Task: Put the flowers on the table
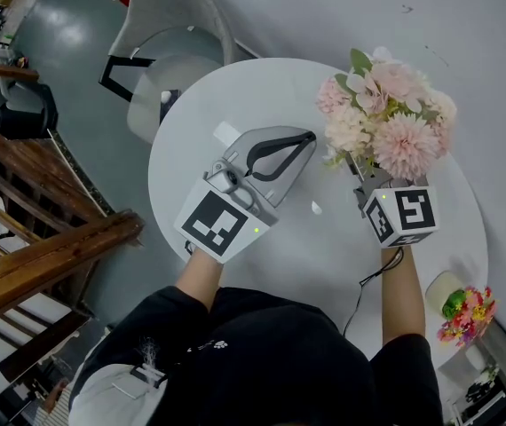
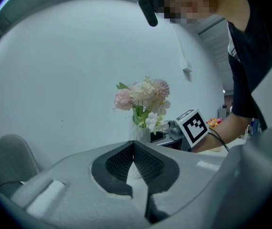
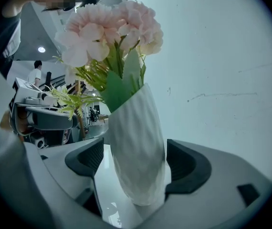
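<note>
Though apparently set down already, not yet let go for certain. From the head view: a bunch of pink and cream flowers (image 1: 386, 118) toward the far right edge of a round white table (image 1: 262, 87).

From the right gripper (image 3: 136, 163) view: a white ribbed vase (image 3: 136, 137) upright between the jaws, base seemingly resting on the glossy tabletop. Jaws apart around the vase, with a clear gap at the left pad and the right pad close against or just touching the vase wall, hard to say which. Reads as loosened rather than clamped.

Left gripper (image 1: 311, 138) low over the table's middle, well apart from the flowers, jaws closed tip to tip with nothing between.

Judging by this: placing largely done, with the flowers on the table. Left to do, most likely: drawing the right gripper straight back off the vase. Worth noting as a risk: tall, top-heavy bunch on a narrow base, easy to tip with a grazing pad.
</note>
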Tool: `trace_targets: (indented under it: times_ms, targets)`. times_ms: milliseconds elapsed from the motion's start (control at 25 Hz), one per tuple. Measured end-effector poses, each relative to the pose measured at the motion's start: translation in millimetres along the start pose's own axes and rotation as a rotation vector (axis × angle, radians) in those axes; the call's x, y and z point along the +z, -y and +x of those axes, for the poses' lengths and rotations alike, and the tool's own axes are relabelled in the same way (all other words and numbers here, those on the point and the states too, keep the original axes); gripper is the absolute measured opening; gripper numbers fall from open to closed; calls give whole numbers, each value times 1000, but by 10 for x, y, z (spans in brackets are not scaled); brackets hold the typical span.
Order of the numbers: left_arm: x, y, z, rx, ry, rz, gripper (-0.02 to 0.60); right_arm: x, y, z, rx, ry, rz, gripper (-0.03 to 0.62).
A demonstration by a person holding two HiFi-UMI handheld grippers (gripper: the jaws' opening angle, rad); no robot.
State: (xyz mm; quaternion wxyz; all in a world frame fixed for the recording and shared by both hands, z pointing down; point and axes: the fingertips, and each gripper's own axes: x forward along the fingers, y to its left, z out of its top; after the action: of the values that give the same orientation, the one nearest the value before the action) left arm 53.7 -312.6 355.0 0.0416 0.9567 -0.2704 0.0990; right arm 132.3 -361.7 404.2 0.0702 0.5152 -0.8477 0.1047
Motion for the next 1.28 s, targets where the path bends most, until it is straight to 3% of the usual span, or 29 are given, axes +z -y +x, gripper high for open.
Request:
trace_targets:
  times_ms: [880, 1280]
  targets:
    - [166, 149, -144, 0, 13, 48, -2, 183, -113, -385, -37, 25, 1, 401]
    - [201, 181, -208, -10, 15, 88, -2, 236, -153, -557, -76, 41, -2, 266]
